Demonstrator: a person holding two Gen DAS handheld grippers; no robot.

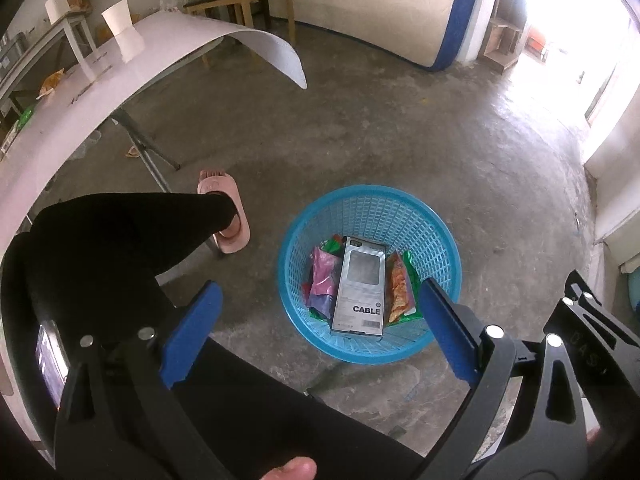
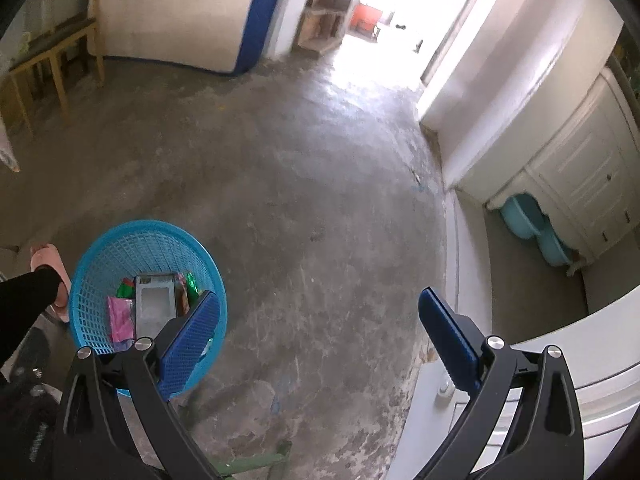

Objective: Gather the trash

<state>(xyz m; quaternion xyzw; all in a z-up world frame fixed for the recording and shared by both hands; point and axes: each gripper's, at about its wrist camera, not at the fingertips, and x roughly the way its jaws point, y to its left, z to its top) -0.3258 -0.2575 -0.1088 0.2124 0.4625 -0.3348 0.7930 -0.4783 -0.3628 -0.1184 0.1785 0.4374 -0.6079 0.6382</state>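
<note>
**Drop finished, next pickup pending**

Round blue plastic mesh basket (image 1: 368, 272) on bare concrete floor (image 1: 360, 140), holding grey cardboard "CABLE" box (image 1: 360, 284) atop crumpled foil snack wrappers (image 1: 400, 288). Left gripper (image 1: 318, 334) above basket, spread wide, empty. Right gripper (image 2: 320, 338) likewise apart, nothing held. Judged next: return to pale pink surface (image 1: 120, 76), where white paper cup (image 1: 120, 26) and scraps remain.

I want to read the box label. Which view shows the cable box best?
The left wrist view: the cable box lies facing up in the basket, label readable. The right wrist view shows it smaller, unreadable.
</note>
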